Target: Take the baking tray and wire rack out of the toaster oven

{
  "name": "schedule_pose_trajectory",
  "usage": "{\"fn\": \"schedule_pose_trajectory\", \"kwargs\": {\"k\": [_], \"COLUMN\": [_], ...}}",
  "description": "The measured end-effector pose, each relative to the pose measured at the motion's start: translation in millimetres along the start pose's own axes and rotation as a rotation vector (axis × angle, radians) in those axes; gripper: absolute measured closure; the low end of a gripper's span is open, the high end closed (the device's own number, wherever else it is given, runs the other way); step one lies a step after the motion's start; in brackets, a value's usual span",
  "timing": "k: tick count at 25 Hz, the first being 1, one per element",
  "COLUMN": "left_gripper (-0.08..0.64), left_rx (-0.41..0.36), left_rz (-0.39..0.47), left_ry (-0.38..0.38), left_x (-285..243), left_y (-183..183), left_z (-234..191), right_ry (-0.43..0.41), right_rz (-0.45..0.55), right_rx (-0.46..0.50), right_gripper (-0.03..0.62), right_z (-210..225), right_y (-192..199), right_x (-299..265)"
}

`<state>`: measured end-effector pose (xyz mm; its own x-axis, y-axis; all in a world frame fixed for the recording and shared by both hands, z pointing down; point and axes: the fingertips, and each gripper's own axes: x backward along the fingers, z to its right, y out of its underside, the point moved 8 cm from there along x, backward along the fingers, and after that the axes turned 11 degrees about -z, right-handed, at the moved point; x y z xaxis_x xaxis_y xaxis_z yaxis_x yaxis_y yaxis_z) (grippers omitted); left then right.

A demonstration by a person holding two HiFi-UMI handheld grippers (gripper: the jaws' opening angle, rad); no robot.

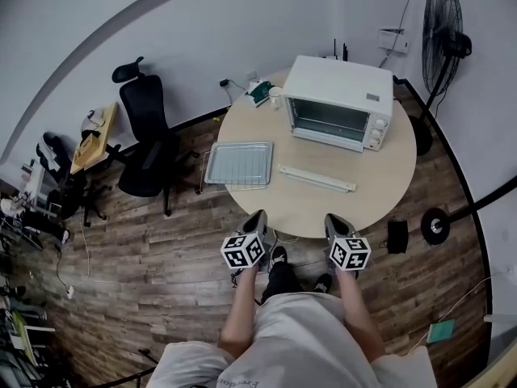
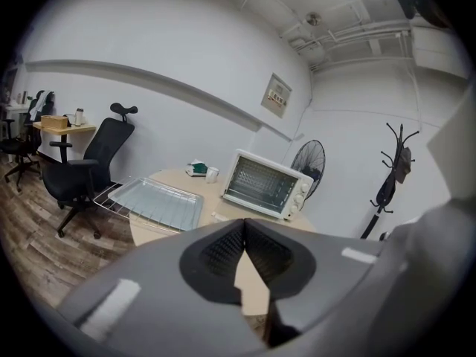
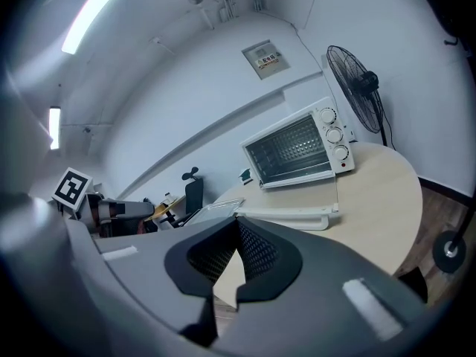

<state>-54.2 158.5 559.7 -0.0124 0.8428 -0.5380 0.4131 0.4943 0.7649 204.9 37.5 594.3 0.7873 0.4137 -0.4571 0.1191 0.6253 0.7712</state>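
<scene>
**Markings.** A marker cube (image 1: 242, 251) is showing black-and-white square patterns on each gripper. A wall plate (image 2: 279, 95) is carrying print too small to read.

**Task items.** The toaster oven (image 1: 339, 103) is standing at the far right of the round table (image 1: 380, 184), its front facing the person. The baking tray (image 1: 239, 162) is lying outside the oven on the left part of the table. It is resting on the wire rack (image 2: 103, 197), whose left side is overhanging the table rim. A long white bar (image 1: 317, 178) is lying flat between the oven and the near rim.

**Clearance.** Bare tabletop is lying open between the bar and the near rim. An office chair (image 1: 149, 144) is standing just beside the rack's overhanging side, and a floor fan (image 1: 443, 23) is standing behind the oven.

**Pose.** Both forearms are reaching forward side by side. The left gripper (image 1: 259, 214) and the right gripper (image 1: 335, 217) are pointing toward the table, tilted slightly down, at its near rim. Both are well apart from the tray. Each gripper is clenched with its pads meeting and nothing between them.
</scene>
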Motion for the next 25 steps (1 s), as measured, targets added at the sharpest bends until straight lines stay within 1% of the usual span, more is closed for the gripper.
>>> {"fn": "schedule_pose_trajectory", "kwargs": {"k": [10,17,25], "left_gripper": [0.505,0.505,0.505], "left_rx": [0.019,0.041,0.042], "left_rz": [-0.04,-0.046,-0.05], "left_ry": [0.024,0.014,0.006], "left_x": [-9.8,-12.8,-15.2], "left_y": [11.6,13.8,18.7], "left_z": [11.6,10.9,16.0], "right_ry": [0.006,0.024,0.02], "right_rz": [-0.003,0.0,-0.001], "right_rx": [-0.01,-0.018,-0.026], "right_gripper": [0.594,0.592,0.592], "right_z": [10.2,20.5,27.6], "right_y": [0.5,-0.8,1.3], "right_x": [3.7,8.5,12.4]}}
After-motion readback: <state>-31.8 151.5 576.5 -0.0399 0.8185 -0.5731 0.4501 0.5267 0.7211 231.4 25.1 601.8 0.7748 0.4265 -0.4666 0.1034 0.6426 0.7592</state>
